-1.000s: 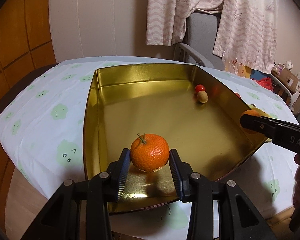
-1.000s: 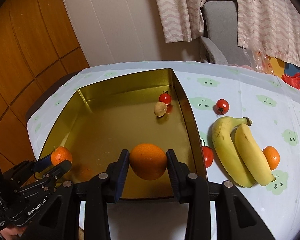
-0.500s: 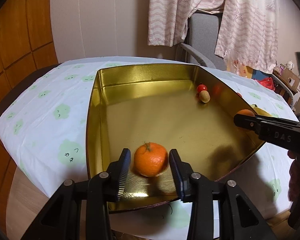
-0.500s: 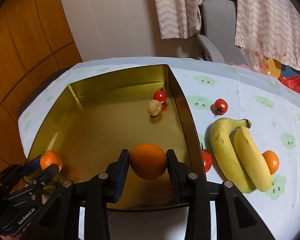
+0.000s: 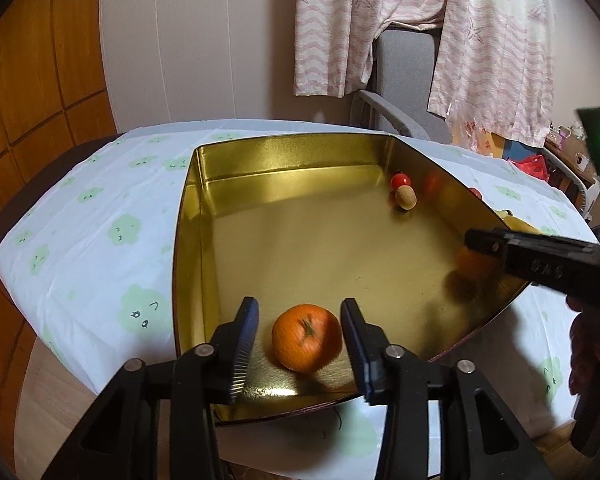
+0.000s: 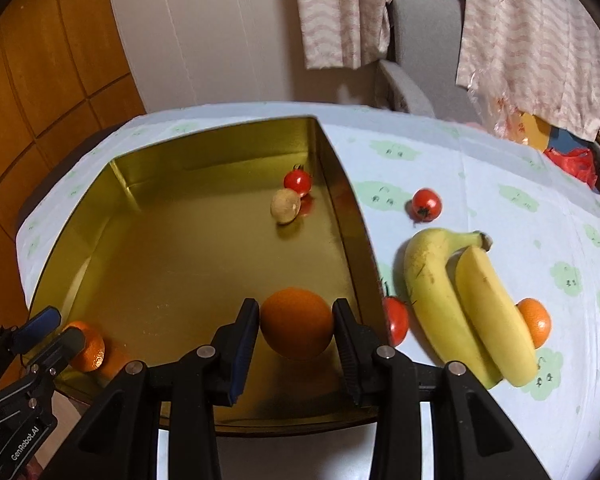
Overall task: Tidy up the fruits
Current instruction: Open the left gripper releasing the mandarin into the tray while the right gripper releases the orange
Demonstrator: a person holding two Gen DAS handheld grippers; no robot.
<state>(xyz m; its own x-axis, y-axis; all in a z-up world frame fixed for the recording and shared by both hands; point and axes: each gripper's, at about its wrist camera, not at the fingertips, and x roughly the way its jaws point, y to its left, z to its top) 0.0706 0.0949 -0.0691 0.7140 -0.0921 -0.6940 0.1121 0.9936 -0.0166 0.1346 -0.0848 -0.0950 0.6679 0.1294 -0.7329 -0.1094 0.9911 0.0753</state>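
A stemmed mandarin [image 5: 306,338] lies on the floor of the gold tin tray [image 5: 182,220] at its near left corner. My left gripper [image 5: 299,312] stands open around it, both pads clear of the peel. My right gripper [image 6: 295,308] is shut on a smooth orange [image 6: 296,330], held just above the tray's [image 6: 342,184] near right corner. In the right wrist view the left gripper [image 6: 58,330] sits at the lower left beside the mandarin [image 6: 86,346]. A cherry tomato [image 6: 298,182] and a small brown fruit [image 6: 285,211] rest at the tray's far right.
Right of the tray, on the patterned cloth, lie two bananas [image 6: 460,292], a tomato [image 6: 426,205], another tomato [image 6: 396,320] against the tray wall, and a small mandarin [image 6: 534,322]. A grey chair [image 6: 424,64] and hanging clothes stand behind the table.
My left gripper opened and let go of the mandarin, which dropped and rolled onto the tray floor, stem now facing me. The right gripper kept hold of the orange.
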